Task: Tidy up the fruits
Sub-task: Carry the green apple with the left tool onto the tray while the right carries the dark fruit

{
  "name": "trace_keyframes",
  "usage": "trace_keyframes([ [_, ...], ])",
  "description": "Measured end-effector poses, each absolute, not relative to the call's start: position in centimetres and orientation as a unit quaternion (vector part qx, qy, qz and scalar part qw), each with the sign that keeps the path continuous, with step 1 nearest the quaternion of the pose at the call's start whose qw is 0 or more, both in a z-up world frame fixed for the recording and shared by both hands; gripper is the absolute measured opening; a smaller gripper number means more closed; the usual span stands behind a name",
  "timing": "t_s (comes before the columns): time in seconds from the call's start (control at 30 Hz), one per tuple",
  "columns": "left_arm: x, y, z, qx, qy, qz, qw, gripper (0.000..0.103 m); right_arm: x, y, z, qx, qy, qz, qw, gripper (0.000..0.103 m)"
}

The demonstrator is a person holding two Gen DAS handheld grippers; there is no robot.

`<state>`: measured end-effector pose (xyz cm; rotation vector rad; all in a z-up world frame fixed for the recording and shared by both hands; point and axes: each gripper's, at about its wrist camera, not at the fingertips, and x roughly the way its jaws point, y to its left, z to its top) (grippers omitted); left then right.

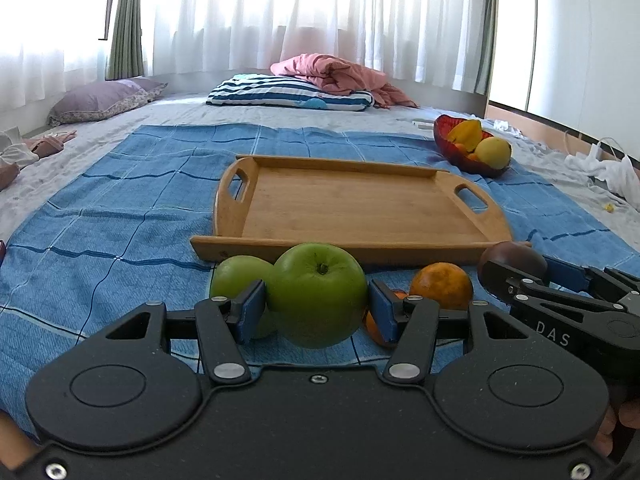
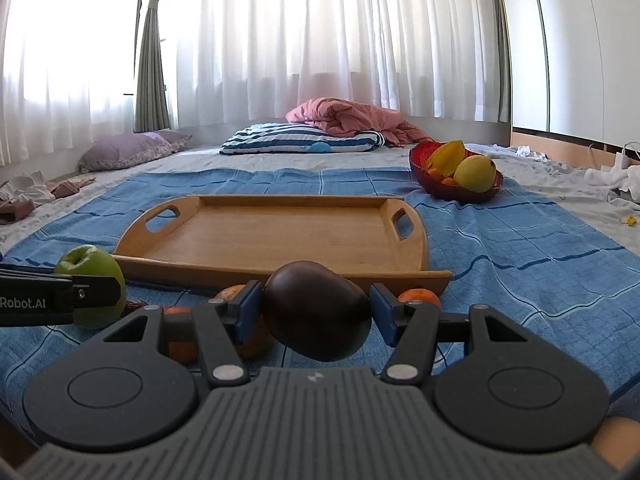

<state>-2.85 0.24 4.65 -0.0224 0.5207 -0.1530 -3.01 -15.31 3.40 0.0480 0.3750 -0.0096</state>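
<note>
Both grippers loaded in front of 1 wooden tray (image 1: 360, 208).

Left gripper (image 1: 316, 312) is clamped on 1 green apple (image 1: 318, 292); a 2nd green apple (image 1: 236, 276) sits just behind it. Right gripper (image 2: 316, 314) is clamped on 1 dark brown fruit (image 2: 316, 312). At least 2 oranges (image 1: 442, 285) lie on the blue cloth (image 1: 120, 216) near the tray's front edge (tray floor bare). 1 red bowl (image 2: 448, 190) holds more fruit, beyond the tray's right handle.

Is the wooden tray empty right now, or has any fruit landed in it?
Empty. The wooden tray shows only bare floor in both wrist views; the green apple and dark fruit sit in the grippers.
</note>
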Motion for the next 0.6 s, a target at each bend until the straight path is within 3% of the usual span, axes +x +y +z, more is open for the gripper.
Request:
trace_keyframes([
  [0.6, -0.1, 0.4, 5.8, -0.019, 0.241, -0.069, 0.968, 0.054, -1.0, -15.9, 4.2, 0.054, 0.173, 0.006, 0.983, 0.062],
])
